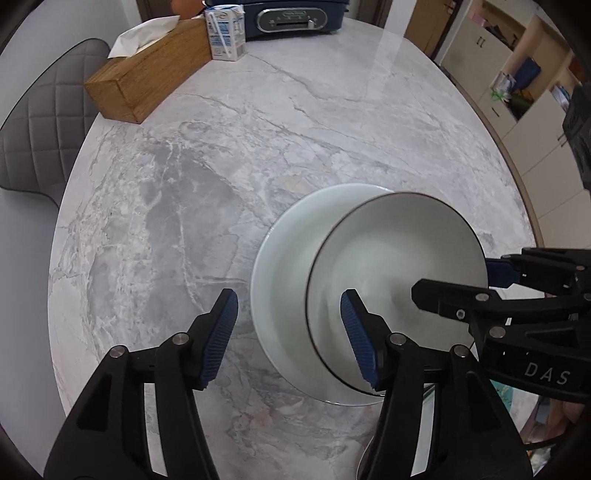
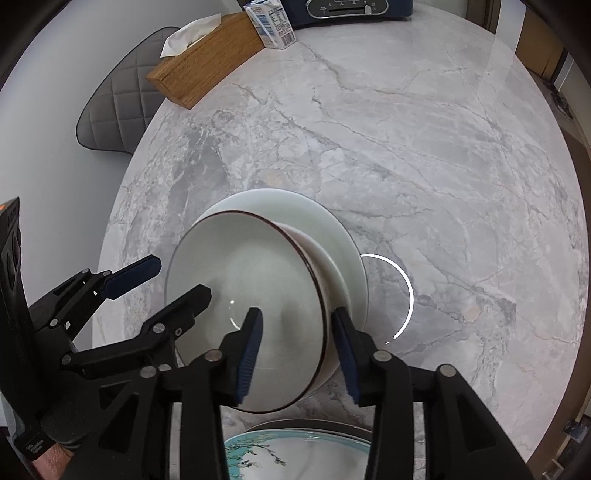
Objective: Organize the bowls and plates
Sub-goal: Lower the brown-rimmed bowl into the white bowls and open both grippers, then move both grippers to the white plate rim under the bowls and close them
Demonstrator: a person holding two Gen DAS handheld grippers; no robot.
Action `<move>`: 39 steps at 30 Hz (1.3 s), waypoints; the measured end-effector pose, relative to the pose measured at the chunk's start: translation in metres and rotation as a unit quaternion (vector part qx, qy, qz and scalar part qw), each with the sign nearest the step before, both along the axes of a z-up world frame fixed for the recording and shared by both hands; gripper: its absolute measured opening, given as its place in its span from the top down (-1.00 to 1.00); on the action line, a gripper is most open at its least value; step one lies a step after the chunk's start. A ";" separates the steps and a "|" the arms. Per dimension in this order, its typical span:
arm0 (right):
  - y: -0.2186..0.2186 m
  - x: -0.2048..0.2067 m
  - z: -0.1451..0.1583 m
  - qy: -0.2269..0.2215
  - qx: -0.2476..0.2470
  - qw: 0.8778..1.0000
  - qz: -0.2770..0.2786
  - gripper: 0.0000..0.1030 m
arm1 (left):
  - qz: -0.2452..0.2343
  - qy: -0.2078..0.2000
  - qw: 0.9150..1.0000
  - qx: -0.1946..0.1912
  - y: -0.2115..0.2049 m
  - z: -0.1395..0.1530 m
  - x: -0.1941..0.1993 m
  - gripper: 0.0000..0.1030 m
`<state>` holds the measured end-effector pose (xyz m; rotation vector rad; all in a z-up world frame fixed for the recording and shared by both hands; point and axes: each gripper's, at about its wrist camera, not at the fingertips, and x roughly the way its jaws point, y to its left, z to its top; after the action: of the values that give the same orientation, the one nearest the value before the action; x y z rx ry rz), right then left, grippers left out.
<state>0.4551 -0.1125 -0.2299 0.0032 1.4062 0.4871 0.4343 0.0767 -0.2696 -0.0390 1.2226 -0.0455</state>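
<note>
A white bowl with a dark rim [image 1: 391,266] [image 2: 255,280] sits inside a larger white bowl [image 1: 284,266] [image 2: 332,236] on the marble table [image 1: 221,166] [image 2: 443,147]. My left gripper [image 1: 290,334] [image 2: 181,280] is open, its right finger over the dark-rimmed bowl's left rim, its left finger above the table. My right gripper [image 2: 297,349] [image 1: 454,278] is open and straddles the dark-rimmed bowl's right rim, one finger inside, one outside. A plate with a teal floral pattern [image 2: 295,454] lies at the table's near edge.
A wooden tissue box [image 1: 147,74] [image 2: 210,55], a small carton [image 1: 225,31] [image 2: 271,22] and a dark blue appliance [image 1: 291,16] [image 2: 351,9] stand at the far edge. A grey quilted chair [image 1: 40,122] [image 2: 118,92] is at the left. Cabinets [image 1: 517,92] are at the right.
</note>
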 end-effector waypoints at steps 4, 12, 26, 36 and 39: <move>0.005 0.001 0.003 0.002 -0.004 1.000 0.003 -0.10 | 0.018 -0.014 1.000 -0.014 0.013 0.011 -0.002 -0.09; 0.013 0.003 0.020 -0.004 -0.026 1.000 0.015 -0.34 | 0.043 -0.022 0.998 -0.043 0.030 0.020 -0.010 -0.20; -0.093 0.007 0.036 -0.039 0.122 0.991 -0.038 -1.00 | 0.071 -0.026 0.986 -0.147 0.062 0.012 -0.043 -0.94; -0.121 0.012 -0.027 0.018 0.113 0.992 -0.058 -0.65 | 0.088 0.021 0.988 -0.128 0.074 -0.019 -0.045 -0.99; -0.108 0.012 -0.033 0.023 0.112 0.993 -0.030 -0.24 | 0.080 0.023 0.990 -0.117 0.071 -0.025 -0.040 -0.99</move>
<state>0.4667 -0.2203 -0.2630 0.2401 1.3866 0.5954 0.3944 0.1478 -0.2944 -0.3444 1.2525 -0.0472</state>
